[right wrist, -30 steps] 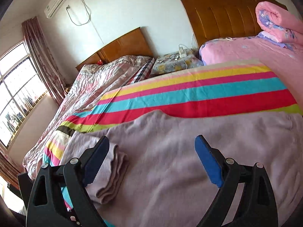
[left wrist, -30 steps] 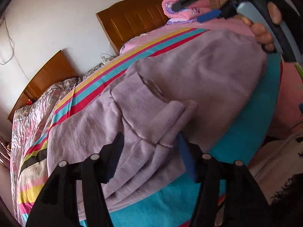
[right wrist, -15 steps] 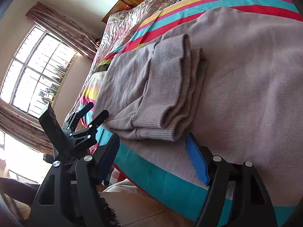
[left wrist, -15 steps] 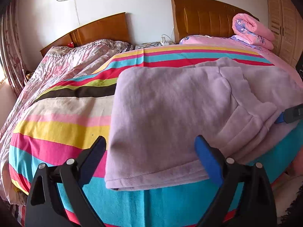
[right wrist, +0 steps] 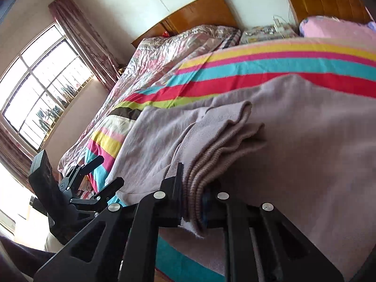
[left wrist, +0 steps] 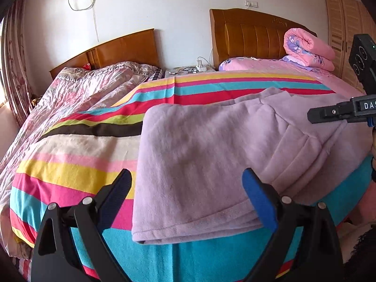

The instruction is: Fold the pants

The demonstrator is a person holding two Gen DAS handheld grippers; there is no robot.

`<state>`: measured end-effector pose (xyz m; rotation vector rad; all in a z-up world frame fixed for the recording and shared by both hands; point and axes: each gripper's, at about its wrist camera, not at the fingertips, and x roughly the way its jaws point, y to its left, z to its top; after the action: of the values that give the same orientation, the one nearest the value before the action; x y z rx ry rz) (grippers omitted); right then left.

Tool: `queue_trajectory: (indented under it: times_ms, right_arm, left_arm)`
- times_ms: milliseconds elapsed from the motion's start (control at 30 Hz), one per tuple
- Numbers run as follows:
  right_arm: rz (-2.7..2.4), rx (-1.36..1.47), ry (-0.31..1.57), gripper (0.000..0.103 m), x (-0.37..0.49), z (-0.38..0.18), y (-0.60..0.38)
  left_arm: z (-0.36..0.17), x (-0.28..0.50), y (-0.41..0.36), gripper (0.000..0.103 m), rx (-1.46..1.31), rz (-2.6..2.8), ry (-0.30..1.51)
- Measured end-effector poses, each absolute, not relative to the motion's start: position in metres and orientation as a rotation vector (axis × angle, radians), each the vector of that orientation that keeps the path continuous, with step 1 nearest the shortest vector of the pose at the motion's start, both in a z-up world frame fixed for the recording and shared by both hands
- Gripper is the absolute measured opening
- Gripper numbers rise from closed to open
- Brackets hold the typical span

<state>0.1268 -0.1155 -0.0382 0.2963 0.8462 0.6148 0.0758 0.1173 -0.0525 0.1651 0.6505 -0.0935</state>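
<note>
Lilac fleece pants (left wrist: 211, 141) lie folded on a striped blanket (left wrist: 82, 145), reaching the bed's front edge. My left gripper (left wrist: 185, 176) hovers open just above the near left part of the pants, nothing between its fingers. In the right wrist view the stacked ribbed cuffs (right wrist: 211, 155) of the pants (right wrist: 293, 141) sit between the jaws of my right gripper (right wrist: 192, 188), which are closing and pinch the fabric; the far finger is mostly hidden by cloth. The left gripper (right wrist: 110, 169) shows there at lower left, jaws apart.
A second bed with a shiny floral quilt (left wrist: 89, 87) stands on the left. A nightstand with chargers (left wrist: 190, 69) sits between two wooden headboards. A rolled pink quilt (left wrist: 307, 49) lies at the back right. A window (right wrist: 40, 89) is on the left wall.
My left gripper swung left from the cuffs to the pants' folded end and opened wider. My right gripper came down onto the ribbed cuffs and closed on them.
</note>
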Motion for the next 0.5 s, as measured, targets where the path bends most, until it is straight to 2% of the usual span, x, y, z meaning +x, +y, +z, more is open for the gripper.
queue_trajectory:
  times_ms: [67,233,367,467,500]
  right_arm:
    - [0.583,0.31,0.847,0.014,0.13,-0.036,-0.129]
    - [0.478,0.41,0.988,0.014,0.143,-0.094,-0.163]
    - [0.5,0.379,0.964,0.014,0.14,-0.085,-0.155]
    - [0.482,0.33,0.98,0.015,0.14,-0.083,-0.154]
    - [0.463,0.322,0.976,0.024,0.138,-0.083,-0.156]
  left_arm:
    - [-0.045,0.075,0.112,0.095,0.191,-0.109,0.635]
    - [-0.064,0.088,0.103,0.095,0.239,-0.112,0.713]
    - [-0.078,0.095,0.101,0.095,0.293,-0.09,0.776]
    - [-0.056,0.095,0.104,0.095,0.275,-0.073,0.722]
    - [-0.044,0.096,0.103,0.095,0.261,-0.08,0.693]
